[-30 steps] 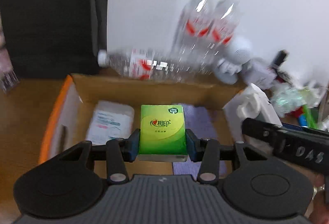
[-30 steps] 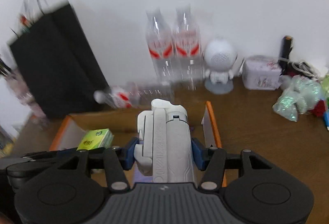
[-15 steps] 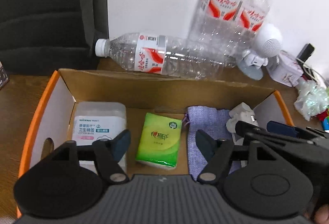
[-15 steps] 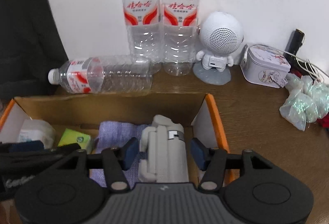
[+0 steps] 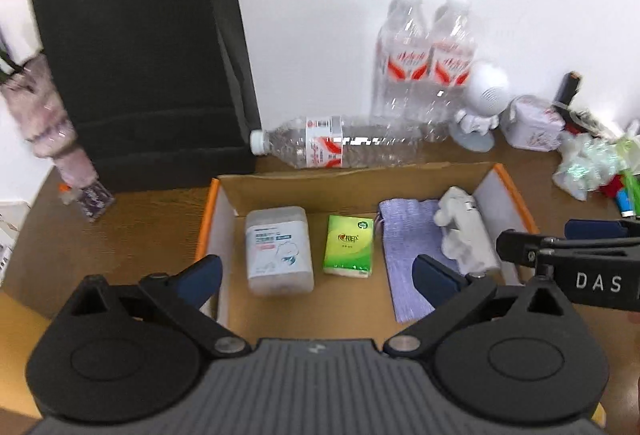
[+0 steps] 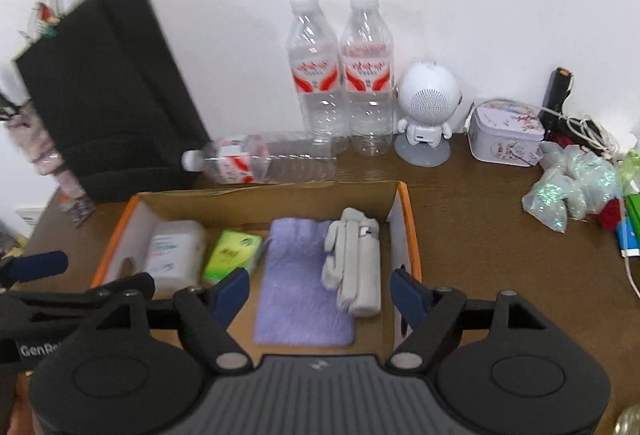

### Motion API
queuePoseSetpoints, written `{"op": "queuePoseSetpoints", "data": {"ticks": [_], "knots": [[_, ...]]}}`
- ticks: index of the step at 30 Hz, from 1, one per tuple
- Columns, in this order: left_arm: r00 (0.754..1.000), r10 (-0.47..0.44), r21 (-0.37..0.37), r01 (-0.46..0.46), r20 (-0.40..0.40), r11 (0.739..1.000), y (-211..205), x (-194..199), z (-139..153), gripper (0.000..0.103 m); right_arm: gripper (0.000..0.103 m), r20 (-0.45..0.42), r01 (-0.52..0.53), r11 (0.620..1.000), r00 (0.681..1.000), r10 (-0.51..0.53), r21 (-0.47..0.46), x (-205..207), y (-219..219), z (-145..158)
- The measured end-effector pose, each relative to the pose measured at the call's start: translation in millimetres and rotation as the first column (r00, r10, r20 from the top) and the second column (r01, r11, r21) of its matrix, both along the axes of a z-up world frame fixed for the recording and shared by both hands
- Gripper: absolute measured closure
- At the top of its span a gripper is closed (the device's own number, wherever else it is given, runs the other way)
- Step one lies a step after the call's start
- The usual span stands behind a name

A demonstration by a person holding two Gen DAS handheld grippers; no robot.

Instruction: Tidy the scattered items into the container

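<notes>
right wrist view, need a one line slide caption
Open right gripper above the cardboard box holding wipes pack, green tissue pack, purple cloth, white gadget.

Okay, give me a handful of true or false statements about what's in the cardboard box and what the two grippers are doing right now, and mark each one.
1. The green tissue pack lies inside the cardboard box. True.
2. The left gripper is clamped on the tissue pack. False: it is open, holding nothing.
3. The white folded gadget rests partly on the purple cloth. True.
4. All three water bottles stand upright. False: one water bottle lies on its side behind the box.
5. The right gripper is open. True.
</notes>
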State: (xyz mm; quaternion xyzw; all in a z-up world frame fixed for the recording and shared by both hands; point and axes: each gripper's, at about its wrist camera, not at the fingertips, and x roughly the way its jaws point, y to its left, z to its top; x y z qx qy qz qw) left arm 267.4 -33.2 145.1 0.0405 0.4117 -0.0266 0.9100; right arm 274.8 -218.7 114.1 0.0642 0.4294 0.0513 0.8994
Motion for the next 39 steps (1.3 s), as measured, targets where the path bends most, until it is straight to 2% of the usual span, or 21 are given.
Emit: {"op": "queuePoseSetpoints", "data": {"ticks": [3, 6, 9, 12, 15, 18, 20, 22, 23, 27, 32, 35, 39], "knots": [[0.998, 0.011, -0.01, -0.01, 0.064, 1.0, 8, -46, 16, 0.0, 0.018, 0.076, -0.032, 0.999, 0.997, 0.032, 0.008, -46, 2, 21], [0.987, 0.015, -0.073, -0.003, 0.16, 0.997, 13, -98, 12, 0.0, 0.013, 0.207, -0.101, 0.995, 0.974, 0.095, 0.017, -107, 5, 26], [0.96, 0.059, -0.125, -0.026, 0.273, 0.992, 16, -157, -16, 0.0, 0.013, 0.363, -0.144, 0.988, 0.919, 0.156, -0.059, -174, 16, 0], [0.954, 0.091, -0.147, -0.05, 0.286, 0.988, 21, -207, -66, 0.0, 0.013, 0.415, -0.124, 0.987, 0.896, 0.156, -0.105, -223, 21, -42], [0.954, 0.085, -0.133, -0.048, 0.288, 0.99, 25, -248, -113, 0.0, 0.016, 0.385, -0.159, 0.983, 0.904, 0.183, -0.094, -258, 25, -86], [0.959, 0.059, -0.083, -0.037, 0.278, 0.996, 29, -269, -135, 0.0, 0.026, 0.343, -0.208, 0.973, 0.91, 0.232, -0.104, -275, 31, -112], [0.963, 0.052, -0.118, -0.021, 0.265, 0.993, 37, -274, -141, 0.0, 0.026, 0.337, -0.223, 0.971, 0.911, 0.24, -0.089, -279, 31, -122], [0.971, 0.065, -0.16, -0.027, 0.232, 0.987, 43, -273, -148, 0.0, 0.027, 0.306, -0.213, 0.976, 0.927, 0.218, -0.05, -275, 28, -131], [0.975, 0.064, -0.167, -0.029, 0.213, 0.986, 44, -272, -150, 0.0, 0.028, 0.291, -0.206, 0.977, 0.933, 0.214, -0.058, -274, 28, -134], [0.987, 0.055, -0.153, -0.032, 0.148, 0.988, 43, -265, -161, 0.0, 0.03, 0.293, -0.163, 0.975, 0.935, 0.201, -0.148, -276, 34, -143], [0.988, 0.052, -0.133, -0.032, 0.147, 0.991, 40, -266, -165, 0.0, 0.029, 0.243, -0.176, 0.978, 0.949, 0.198, -0.111, -275, 32, -151], [0.989, 0.046, -0.101, -0.032, 0.14, 0.994, 36, -266, -166, 0.0, 0.026, 0.227, -0.153, 0.982, 0.958, 0.175, -0.112, -272, 32, -152], [0.989, 0.054, -0.094, -0.042, 0.139, 0.995, 36, -265, -166, 0.0, 0.019, 0.222, -0.141, 0.984, 0.962, 0.161, -0.106, -270, 31, -153]]}}
